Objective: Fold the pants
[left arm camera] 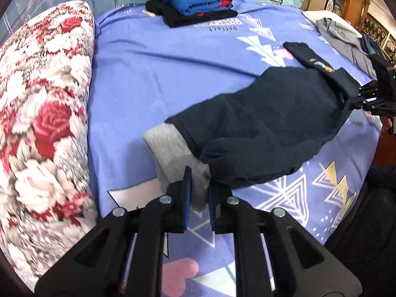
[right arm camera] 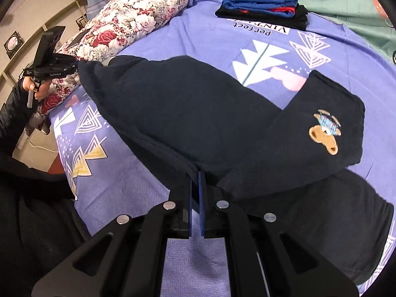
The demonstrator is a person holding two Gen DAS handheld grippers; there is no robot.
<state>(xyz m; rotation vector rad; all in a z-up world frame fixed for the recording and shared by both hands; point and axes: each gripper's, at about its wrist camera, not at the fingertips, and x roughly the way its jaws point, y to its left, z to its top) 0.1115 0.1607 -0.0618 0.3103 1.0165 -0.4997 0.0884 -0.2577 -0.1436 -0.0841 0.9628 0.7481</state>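
Dark navy pants [left arm camera: 269, 123] with a grey lining [left arm camera: 170, 146] lie stretched across the purple bedsheet [left arm camera: 153, 79]. In the right wrist view the pants [right arm camera: 188, 113] show a bear patch [right arm camera: 325, 133] on a folded-over part. My left gripper [left arm camera: 200, 188] is shut on the grey-lined end of the pants. My right gripper [right arm camera: 195, 175] is shut on the dark edge at the other end. The right gripper also shows in the left wrist view [left arm camera: 356, 96], and the left gripper in the right wrist view [right arm camera: 74, 65].
A floral quilt roll [left arm camera: 44, 113] lies along the left side of the bed. A stack of folded blue and black clothes [left arm camera: 190, 5] sits at the far end. A grey garment [left arm camera: 346, 37] lies at the far right. The bed edge is near the right gripper.
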